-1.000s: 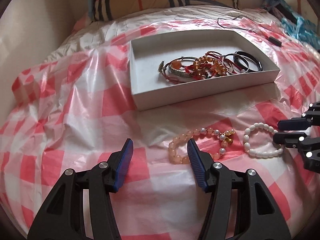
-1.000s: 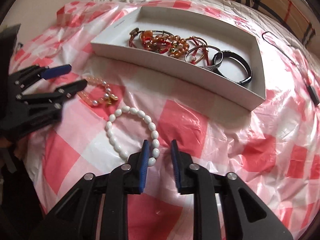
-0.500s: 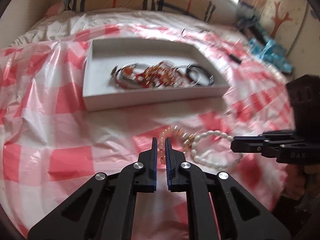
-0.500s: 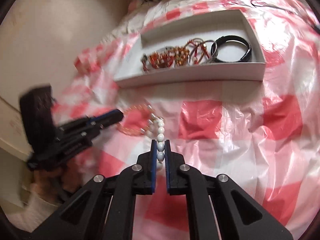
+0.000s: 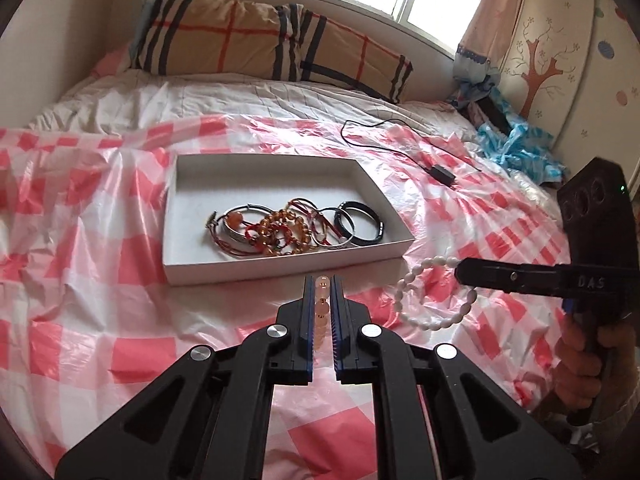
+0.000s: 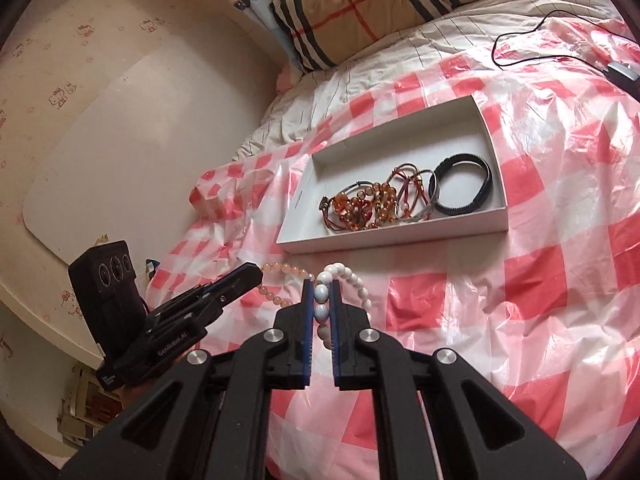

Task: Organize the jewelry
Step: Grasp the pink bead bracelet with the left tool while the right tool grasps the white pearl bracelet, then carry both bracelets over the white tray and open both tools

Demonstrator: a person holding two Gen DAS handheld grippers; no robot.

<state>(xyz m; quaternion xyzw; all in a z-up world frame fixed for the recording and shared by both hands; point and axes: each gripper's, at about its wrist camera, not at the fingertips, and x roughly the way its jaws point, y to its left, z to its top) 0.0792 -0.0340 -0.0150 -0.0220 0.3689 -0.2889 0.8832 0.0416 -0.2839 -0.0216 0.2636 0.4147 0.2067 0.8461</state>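
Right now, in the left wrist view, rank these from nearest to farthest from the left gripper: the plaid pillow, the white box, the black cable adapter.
1. White box: just ahead of the left gripper, slightly to its left.
2. Black cable adapter: beyond the box, to the right.
3. Plaid pillow: farthest, at the head of the bed.

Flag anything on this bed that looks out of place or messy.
A black cable with an adapter trails loose across the checked plastic sheet behind the white box; it is not jewelry. In the box, the bracelets lie tangled in one heap at the near side. Nothing looks broken or spilled.
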